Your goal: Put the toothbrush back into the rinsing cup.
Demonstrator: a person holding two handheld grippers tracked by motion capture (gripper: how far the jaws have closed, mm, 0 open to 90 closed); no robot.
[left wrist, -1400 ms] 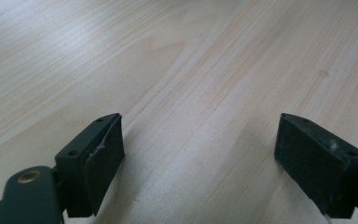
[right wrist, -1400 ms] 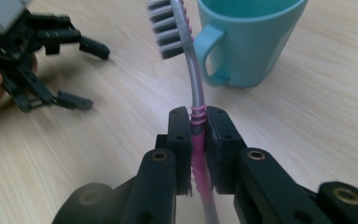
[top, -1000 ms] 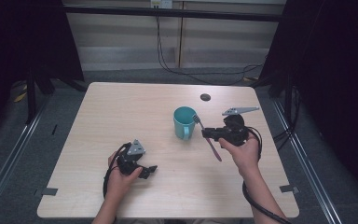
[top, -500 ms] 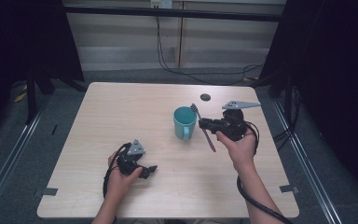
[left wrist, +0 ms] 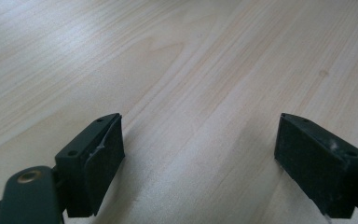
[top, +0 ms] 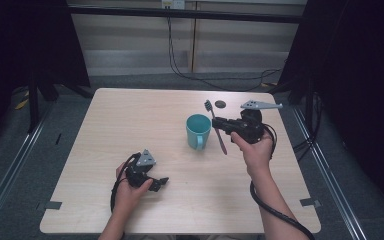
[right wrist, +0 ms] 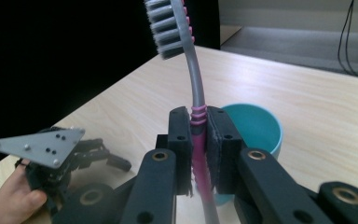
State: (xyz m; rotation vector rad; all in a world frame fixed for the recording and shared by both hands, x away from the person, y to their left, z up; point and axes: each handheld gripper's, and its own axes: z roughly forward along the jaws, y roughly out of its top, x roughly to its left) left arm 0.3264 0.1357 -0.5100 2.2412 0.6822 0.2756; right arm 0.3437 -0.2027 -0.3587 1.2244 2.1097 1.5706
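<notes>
right gripper [right wrist: 199, 154]: clamping the toothbrush [right wrist: 192, 93] mid-handle, just beside the teal cup [top: 198, 131]
left gripper [top: 161, 182]: resting wide, holding nothing
risk: toothbrush is likely pivoting between the pads, missing or tipping the cup

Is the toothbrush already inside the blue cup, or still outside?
Outside. The right gripper holds the toothbrush beside the cup, bristles up.

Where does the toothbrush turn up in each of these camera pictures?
High view: the toothbrush stands slanted right of centre, beside the teal cup, clamped in the right gripper.
Left gripper view: not in it.
Right gripper view: centre, rising between the jaws, bristles at top.
Shared landmark: the teal cup.
</notes>
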